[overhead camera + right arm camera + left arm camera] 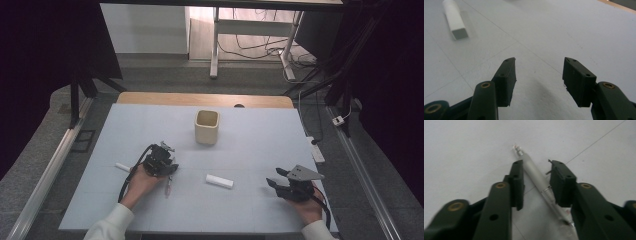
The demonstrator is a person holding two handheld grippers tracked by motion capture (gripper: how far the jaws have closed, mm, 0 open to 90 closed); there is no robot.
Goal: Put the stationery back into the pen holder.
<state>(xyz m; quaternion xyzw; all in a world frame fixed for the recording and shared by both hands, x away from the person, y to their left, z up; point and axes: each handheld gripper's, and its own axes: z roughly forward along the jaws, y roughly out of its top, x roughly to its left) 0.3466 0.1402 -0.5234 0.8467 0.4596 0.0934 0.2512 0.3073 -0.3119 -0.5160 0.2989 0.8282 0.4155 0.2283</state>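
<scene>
While the high view looks down on the pale blue desk [250, 145], the left gripper [167, 172] sits low over a slim pen [168, 187] that lies on the desk just at its tip, with the person's left hand [140, 182] wrapped around its body. Over on the other side, the right gripper [278, 181] hovers near the desk's right edge, jaws parted and nothing between them. A white square tube [219, 181] lies between the two grippers, touched by neither, a second small white piece [122, 167] lies just left of the left hand, and a cream cup [207, 127] stands upright farther back, well apart from both hands. Now to the left gripper view: the translucent pen [534, 173] runs diagonally between the two black jaws, its metal end poking out beyond them; the jaws are narrowed around it, the left pad right against the barrel and the right pad pressing lower down, so the grip is on while the pen lies on the desk. And the right gripper view: the jaws stand well apart over bare desk, gripping nothing, with the white square tube [454, 18] lying off at the upper left, clear of them.
</scene>
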